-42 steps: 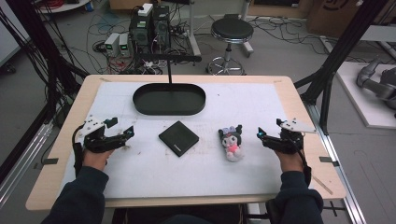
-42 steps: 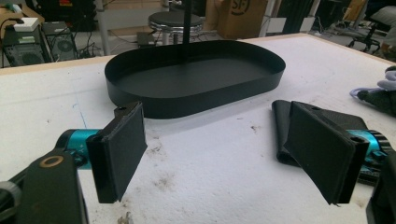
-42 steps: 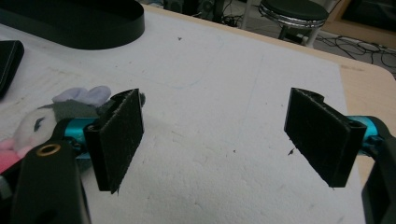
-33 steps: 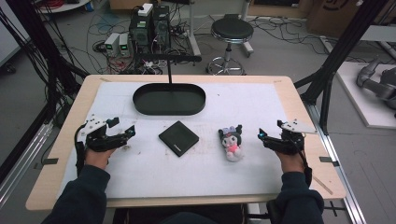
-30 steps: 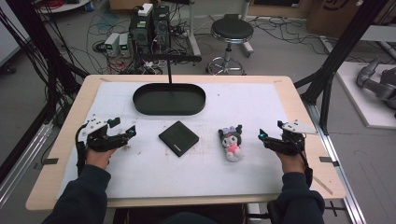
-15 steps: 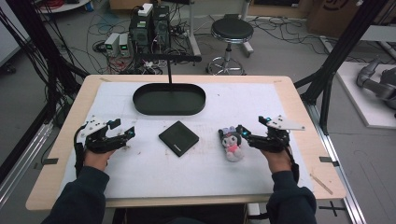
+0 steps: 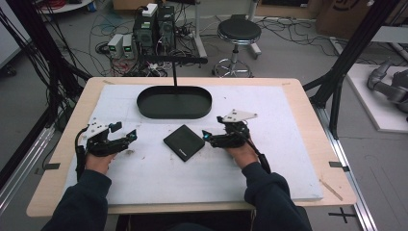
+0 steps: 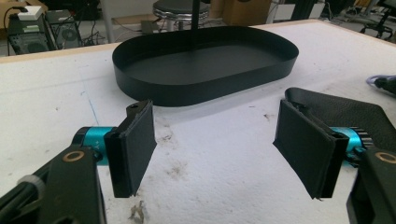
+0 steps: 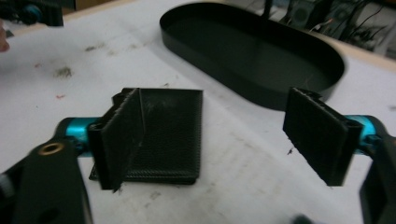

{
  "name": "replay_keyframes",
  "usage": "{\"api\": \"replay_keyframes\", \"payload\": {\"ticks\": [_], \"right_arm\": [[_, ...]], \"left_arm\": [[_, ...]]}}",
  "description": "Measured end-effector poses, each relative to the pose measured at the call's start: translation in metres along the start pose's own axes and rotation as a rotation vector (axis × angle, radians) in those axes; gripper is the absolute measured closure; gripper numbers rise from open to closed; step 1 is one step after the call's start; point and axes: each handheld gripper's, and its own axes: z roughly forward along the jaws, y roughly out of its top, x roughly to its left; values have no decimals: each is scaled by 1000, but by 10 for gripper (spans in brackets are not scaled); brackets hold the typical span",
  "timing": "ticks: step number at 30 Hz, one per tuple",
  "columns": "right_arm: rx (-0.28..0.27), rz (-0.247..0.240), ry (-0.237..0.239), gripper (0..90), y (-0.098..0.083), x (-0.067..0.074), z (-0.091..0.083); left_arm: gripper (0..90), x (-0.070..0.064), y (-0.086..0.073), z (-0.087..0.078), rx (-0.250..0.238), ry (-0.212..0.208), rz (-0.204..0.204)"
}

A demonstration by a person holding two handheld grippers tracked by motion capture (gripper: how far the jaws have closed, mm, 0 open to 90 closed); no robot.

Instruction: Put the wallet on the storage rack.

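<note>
— Leftward across the surface is where the right hand-held gripper has gone. A second ago it lay near the right edge. Now its tips sit just beside the right corner of the black wallet.

— And its jaws?

— Apart. They have just been closing a little, but they are still wide. In the right gripper view the wallet lies flat just beyond the left jaw, and neither pad presses on it.

— Where exactly is the wallet?

— At the middle of the surface, turned cornerwise. It is in front of the black oval tray and apart from it. It has not shifted.

— The other hand?

— The left hand-held gripper rests where it was, at the left of the surface and well apart from the wallet. Its jaws stand wide with only the bare, speckled surface between them. In its own view the tray is straight ahead and the wallet is behind the right jaw.
</note>
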Motion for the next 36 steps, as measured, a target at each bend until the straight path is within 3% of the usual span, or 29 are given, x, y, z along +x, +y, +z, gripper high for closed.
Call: {"api": "replay_keyframes", "payload": {"ticks": [6,9,13,16,18,20,22,23,24,26,36], "right_arm": [[133,62,42,289,-7,6,39],[174,94,59,297,-12,7,54],[267,58,37,338,-20,9,70],[272,135,102,452,-22,2,70],[269,119,121,525,-21,2,69],[269,96,100,564,-20,5,68],[262,96,79,687,-20,4,65],[262,96,79,687,-20,4,65],[252,106,73,764,-19,2,63],[250,113,71,811,-19,1,62],[185,125,119,864,-13,-2,51]], "left_arm": [[286,3,-1,-2,-3,6,-6],[287,3,-1,-3,-4,10,-5],[287,3,-1,-3,-4,10,-8],[287,4,-1,-3,-3,10,-7],[287,4,-1,-3,-2,10,-9],[287,4,-1,-3,0,10,-10],[287,4,-1,-3,0,10,-9],[287,4,-1,-3,-1,9,-10],[287,4,-1,-3,1,10,-9],[287,4,-1,-3,3,11,-9],[287,6,-1,-4,0,18,-15]]}}
